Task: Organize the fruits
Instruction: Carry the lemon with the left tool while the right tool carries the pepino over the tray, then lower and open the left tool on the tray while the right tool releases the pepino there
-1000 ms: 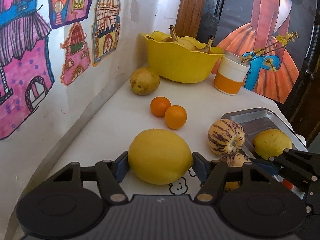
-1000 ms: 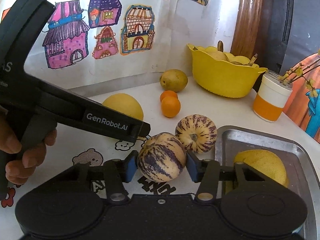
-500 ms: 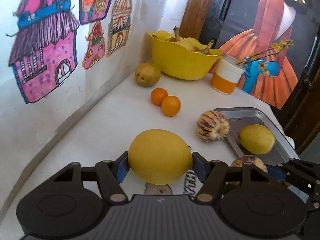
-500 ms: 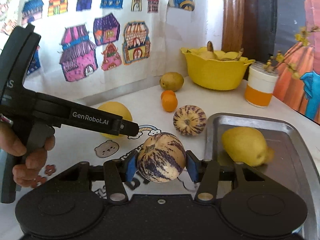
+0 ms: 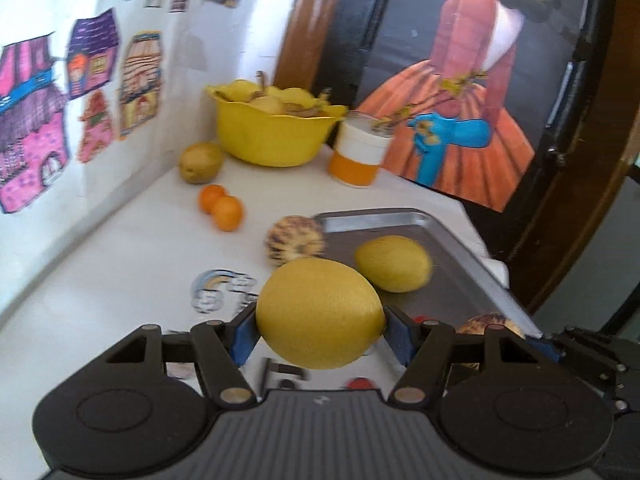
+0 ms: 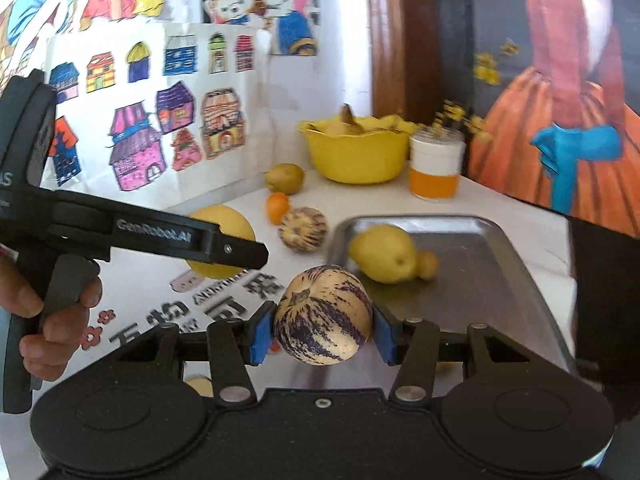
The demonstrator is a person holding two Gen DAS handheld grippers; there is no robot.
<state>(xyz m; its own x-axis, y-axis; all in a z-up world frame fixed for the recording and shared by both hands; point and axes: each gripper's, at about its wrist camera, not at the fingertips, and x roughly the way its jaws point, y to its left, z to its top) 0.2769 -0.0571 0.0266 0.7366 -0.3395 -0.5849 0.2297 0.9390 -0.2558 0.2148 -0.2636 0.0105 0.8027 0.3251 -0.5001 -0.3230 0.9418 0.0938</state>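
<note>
Only the right wrist view shows the person's hand on the left gripper, which clamps a yellow melon. Right gripper grips a striped pepino melon.

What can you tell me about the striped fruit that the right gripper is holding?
The striped fruit is roundish, cream to pale yellow with dark purple streaks running from a small brown stem scar that faces the camera, up and to the left. Its skin looks smooth and slightly glossy. It is clamped between the blue pads of the right gripper, one on each side, and nothing else touches it. It appears lifted, at the near edge of the metal tray.
</note>
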